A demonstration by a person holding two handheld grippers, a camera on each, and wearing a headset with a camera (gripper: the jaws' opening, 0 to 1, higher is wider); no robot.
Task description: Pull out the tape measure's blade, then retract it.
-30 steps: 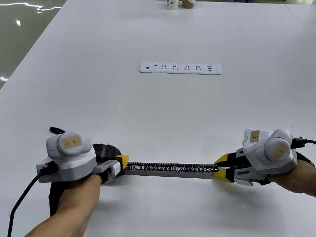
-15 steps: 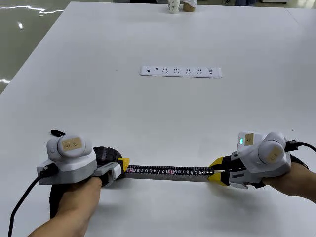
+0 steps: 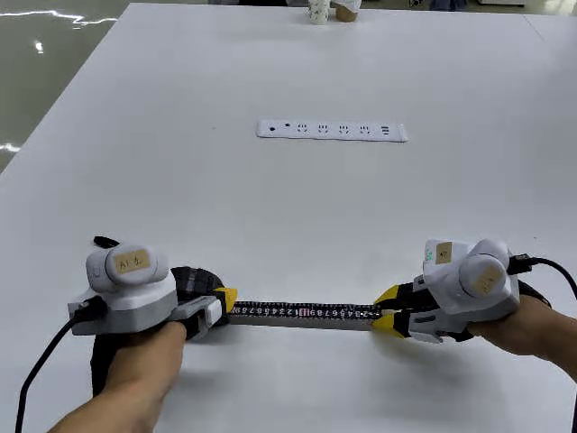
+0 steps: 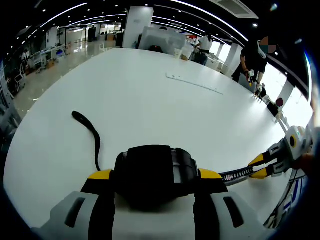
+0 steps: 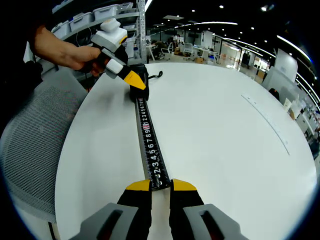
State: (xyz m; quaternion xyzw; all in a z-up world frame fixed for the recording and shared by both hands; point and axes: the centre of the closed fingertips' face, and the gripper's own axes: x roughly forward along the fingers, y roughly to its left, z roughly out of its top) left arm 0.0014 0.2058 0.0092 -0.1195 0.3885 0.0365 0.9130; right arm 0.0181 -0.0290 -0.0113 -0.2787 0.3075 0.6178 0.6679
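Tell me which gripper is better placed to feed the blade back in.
Right: the right gripper pinches the blade tip and can travel toward the case, which the left gripper clamps.

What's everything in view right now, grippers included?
table: one, white, under everything.
power strip: one, white, mid-table.
small containers: two, white and brown, far edge.
tape measure case: one, black, between the left jaws.
blade: one, black with white numerals, pulled out along the near table.
strap: one, black, beside the case.
left gripper: one, white, yellow tips, shut on case.
right gripper: one, same, shut on blade end.
hands: two, one on each gripper.
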